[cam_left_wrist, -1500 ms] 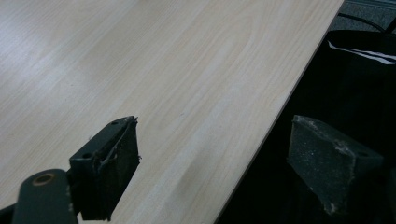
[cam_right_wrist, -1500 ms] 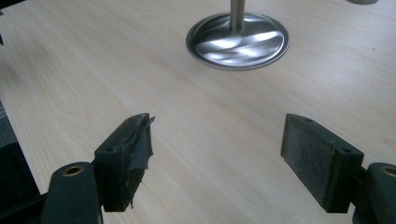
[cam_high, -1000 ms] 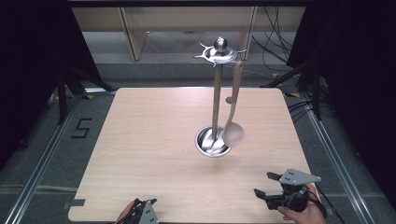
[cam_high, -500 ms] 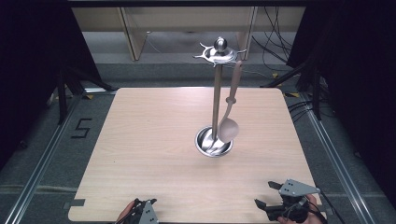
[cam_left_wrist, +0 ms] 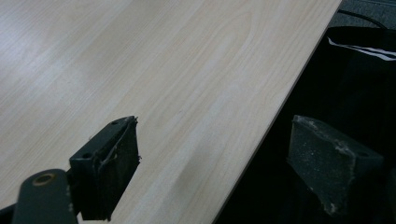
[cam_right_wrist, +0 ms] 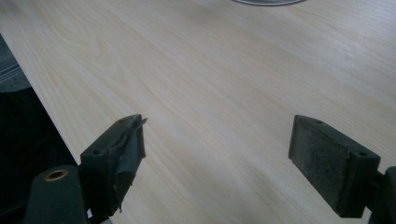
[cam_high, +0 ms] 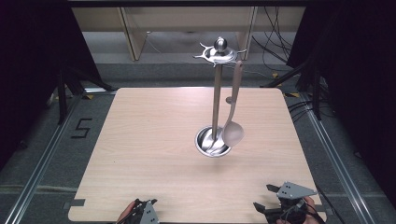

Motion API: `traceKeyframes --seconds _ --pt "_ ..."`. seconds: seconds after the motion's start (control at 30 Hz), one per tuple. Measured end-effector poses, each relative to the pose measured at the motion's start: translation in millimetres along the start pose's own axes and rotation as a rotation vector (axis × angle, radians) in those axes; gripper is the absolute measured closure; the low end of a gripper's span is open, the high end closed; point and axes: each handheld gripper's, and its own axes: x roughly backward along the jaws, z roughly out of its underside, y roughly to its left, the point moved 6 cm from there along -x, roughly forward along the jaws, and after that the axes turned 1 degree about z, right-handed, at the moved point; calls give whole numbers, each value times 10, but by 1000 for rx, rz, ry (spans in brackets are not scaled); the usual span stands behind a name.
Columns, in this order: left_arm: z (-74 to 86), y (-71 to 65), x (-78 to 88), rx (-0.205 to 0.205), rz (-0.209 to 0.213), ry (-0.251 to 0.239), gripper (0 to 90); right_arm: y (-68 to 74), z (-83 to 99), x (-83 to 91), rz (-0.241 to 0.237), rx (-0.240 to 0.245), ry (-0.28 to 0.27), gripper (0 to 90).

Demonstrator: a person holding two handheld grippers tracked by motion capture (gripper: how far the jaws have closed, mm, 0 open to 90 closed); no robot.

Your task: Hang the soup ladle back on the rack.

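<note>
Centre right of frame: ladle (cam_high: pixel 232 130) hangs from utensil stand (cam_high: pixel 216 93), bowl low beside the stand's round base.
Long axis: near upright, handle up, slightly tilted.
Writing: "5" (cam_high: pixel 81 128) on floor at left.
Right claw (cam_high: pixel 273 209): wide, empty, lower right, well apart from ladle.
Left claw (cam_high: pixel 140 212): wide, empty, at surface (cam_high: pixel 154 135) bottom edge.

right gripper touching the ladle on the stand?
Apart. High view: the right gripper sits at the table's near edge, bare wood between it and the hanging ladle.
</note>
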Motion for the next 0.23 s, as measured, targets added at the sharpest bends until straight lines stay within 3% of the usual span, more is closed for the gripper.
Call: traceKeyframes --seconds 0.03,0.07,0.1,0.2,0.23 --pt "-1 4 11 -1 -8 0 156 -18 2 -1 13 6 -3 192" --pt "-2 13 4 -5 -18 -5 156 10 11 -6 -6 -31 3 192" --pt "-4 2 9 2 -4 -10 156 13 17 3 0 -38 14 192" --pt "-3 8 24 -16 -4 7 156 -35 12 -15 11 1 2 192" --pt "-12 -17 11 2 15 -9 156 -41 11 -20 12 5 0 193"
